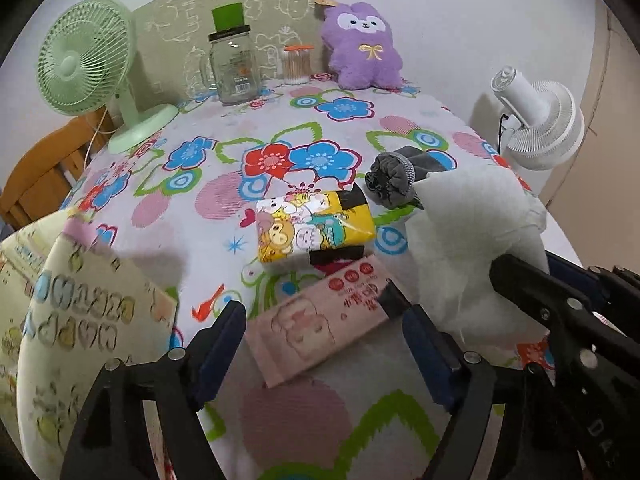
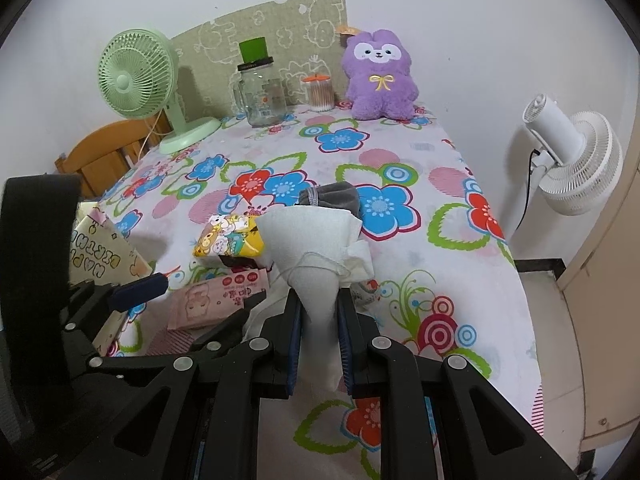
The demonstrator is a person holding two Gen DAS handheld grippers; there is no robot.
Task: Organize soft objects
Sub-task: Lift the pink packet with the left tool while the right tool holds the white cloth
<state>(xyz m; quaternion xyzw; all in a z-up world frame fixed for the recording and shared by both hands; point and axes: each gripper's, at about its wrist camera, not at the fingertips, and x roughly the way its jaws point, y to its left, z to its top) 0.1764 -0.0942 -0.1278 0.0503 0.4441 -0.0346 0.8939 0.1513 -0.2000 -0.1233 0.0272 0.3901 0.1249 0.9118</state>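
We find a table [image 2: 460, 280] under a flowered cloth, set against a white wall, with a green desk fan [image 2: 136, 76], a glass jar [image 2: 262, 94] and a purple plush toy [image 2: 378, 76] along the far edge and a white fan [image 2: 576, 160] standing off to the right.

The right gripper [image 2: 319, 304] has its jaws drawn together on a bunched white cloth [image 2: 316, 240], which stands up between the pads and flares forward above them, clear of the table. In the left wrist view the same cloth [image 1: 472, 240] hangs at the right of the frame.

The left gripper [image 1: 320, 328] has its jaws apart and holds nothing. Between and just beyond its fingers lies a pink tissue pack [image 1: 320, 320], flat on the cloth, its long axis running diagonally from near-left to far-right across the gap. A yellow cartoon tissue pack [image 1: 314, 228] lies just beyond it, and grey rolled socks [image 1: 394, 178] further to the right.

At the left a patterned gift bag [image 1: 84, 320] stands open just beside the left gripper. We judge it the likely receptacle. The held cloth lies to the right of it, across the left gripper, so the right hand must cross leftward over the packs to reach the bag; the left hand is the nearer to both pack and bag.
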